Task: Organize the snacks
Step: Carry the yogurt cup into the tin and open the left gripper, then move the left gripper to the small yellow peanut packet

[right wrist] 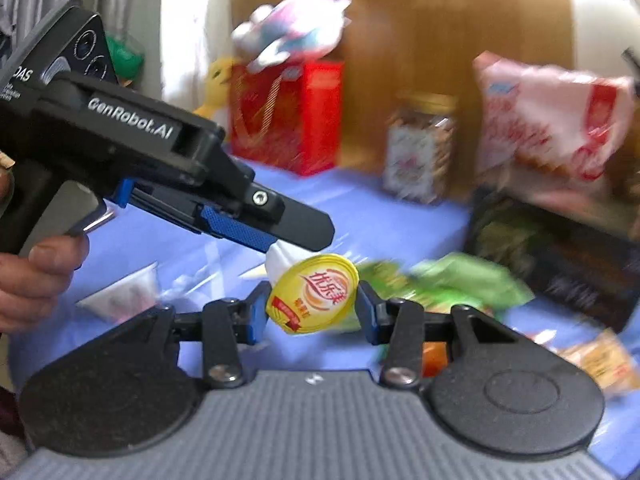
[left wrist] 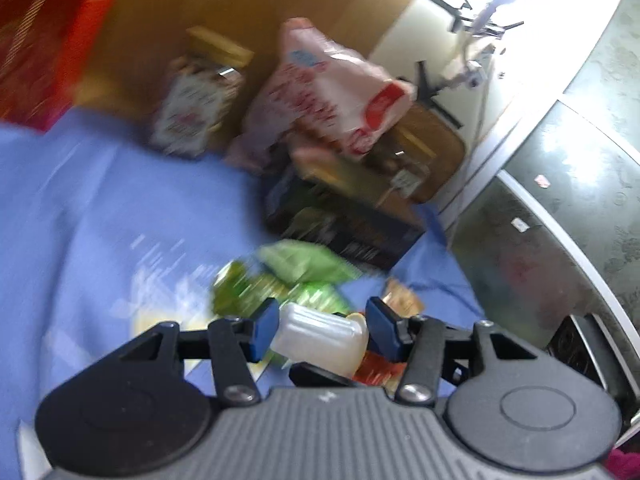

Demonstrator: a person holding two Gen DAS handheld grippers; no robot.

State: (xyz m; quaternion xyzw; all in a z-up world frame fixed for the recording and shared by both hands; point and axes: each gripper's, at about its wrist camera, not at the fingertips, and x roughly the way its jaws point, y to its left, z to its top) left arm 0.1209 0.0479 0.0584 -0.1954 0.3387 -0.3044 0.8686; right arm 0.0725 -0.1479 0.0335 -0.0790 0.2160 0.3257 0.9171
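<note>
blue cloth [left wrist: 100,200]: soft wrinkly fabric over the whole surface, everything sits on it. Its far edge runs along a wooden panel [right wrist: 440,40].

red gift bag [right wrist: 288,116]: stiff glossy paper, stands upright at the far edge toward the left corner, with a plush toy [right wrist: 292,28] on top.

pink-and-white snack bag [right wrist: 552,120]: big crinkly plastic, puffy, propped on other stuff at the far right.

dark box [left wrist: 344,216]: flat cardboard, right side of the cloth, under the pink bag.

jar [right wrist: 420,148]: clear, squarish, gold lid, upright near the far edge between the red bag and the pink one.

green packets [right wrist: 460,284]: floppy foil-ish pouches lying flat mid-cloth, just past my tools.

cup [right wrist: 316,292]: the thing that matters. Small ribbed white plastic cup with a yellow foil lid, off the cloth and tipped, lid facing my right camera, long axis running away toward my left tool.

left gripper [left wrist: 320,328]: its jaws are clamped narrow on the cup's ribbed body, coming in from the left and above in the right view.

right gripper [right wrist: 312,310]: half-narrowed, pads either side of the lid rim. The left one looks like it's touching, but too blurry to say it grips.

Next move (my guess): a handoff, so whichever side lets go first is the risk. Thin plastic squashes easily.
</note>
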